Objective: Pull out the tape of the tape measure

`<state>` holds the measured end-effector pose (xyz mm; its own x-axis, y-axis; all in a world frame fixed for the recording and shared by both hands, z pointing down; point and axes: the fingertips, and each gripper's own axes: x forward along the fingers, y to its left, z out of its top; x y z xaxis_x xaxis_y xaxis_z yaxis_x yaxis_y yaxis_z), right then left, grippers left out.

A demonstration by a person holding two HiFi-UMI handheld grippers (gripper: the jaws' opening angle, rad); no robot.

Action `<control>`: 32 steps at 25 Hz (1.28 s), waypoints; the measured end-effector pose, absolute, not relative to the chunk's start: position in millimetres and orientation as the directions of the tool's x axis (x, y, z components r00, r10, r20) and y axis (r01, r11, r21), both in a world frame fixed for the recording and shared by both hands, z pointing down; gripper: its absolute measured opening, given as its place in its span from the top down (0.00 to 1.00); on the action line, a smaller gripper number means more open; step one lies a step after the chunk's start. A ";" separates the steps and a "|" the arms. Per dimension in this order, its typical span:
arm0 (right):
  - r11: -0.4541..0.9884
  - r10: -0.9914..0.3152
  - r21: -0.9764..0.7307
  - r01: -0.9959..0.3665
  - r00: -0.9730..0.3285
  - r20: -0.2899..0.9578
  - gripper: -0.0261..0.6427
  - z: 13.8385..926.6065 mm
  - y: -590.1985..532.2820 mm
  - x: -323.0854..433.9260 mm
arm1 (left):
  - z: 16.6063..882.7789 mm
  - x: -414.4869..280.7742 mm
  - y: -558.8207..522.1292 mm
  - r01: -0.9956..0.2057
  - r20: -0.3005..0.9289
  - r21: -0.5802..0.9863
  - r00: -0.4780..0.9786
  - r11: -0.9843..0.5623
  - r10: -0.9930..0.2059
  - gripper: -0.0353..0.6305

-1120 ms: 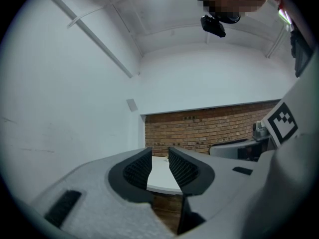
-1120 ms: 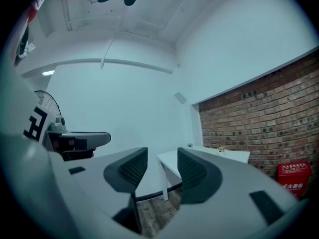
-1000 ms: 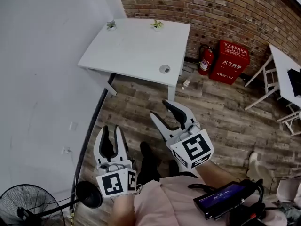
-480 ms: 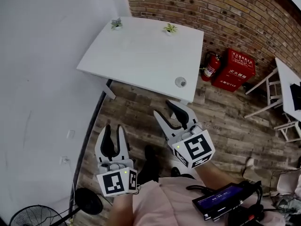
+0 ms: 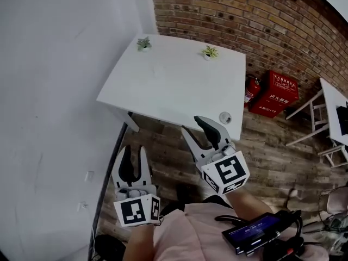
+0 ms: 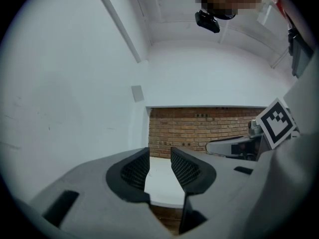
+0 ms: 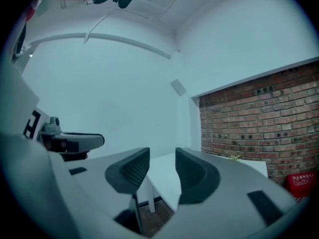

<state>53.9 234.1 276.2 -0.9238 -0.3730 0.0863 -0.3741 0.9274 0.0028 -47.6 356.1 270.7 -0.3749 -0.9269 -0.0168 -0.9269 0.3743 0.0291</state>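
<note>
Counter (image 5: 168,80) sits way closer in the head view than a second ago, so I'm nearly in reach. The small round thing at its lower-right corner is probably the tape measure (image 5: 225,117), untouched. My right gripper (image 5: 191,125) just narrowed its jaws a bit, with nothing between them. The left gripper (image 5: 132,151) is spread and empty. Both point level at the counter.

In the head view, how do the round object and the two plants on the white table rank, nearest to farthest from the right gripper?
From the right gripper, whose jaws have just been closing a little, nothing between them:
1. Round object, near right corner of the table.
2. Right plant, far edge.
3. Left plant, far left corner.
</note>
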 end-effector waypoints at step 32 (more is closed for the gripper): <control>0.890 -0.428 -0.103 -0.443 -0.893 0.143 0.74 328.4 9.7 -35.0 | 330.9 -144.1 115.1 -0.960 0.127 0.005 -0.278 0.281 -0.952 0.74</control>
<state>-35.0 9.7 328.4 -0.8925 -0.4278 0.1429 -0.4433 0.8904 -0.1033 -144.1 115.1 330.9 -0.2781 -0.9522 0.1269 -0.9597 0.2809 0.0046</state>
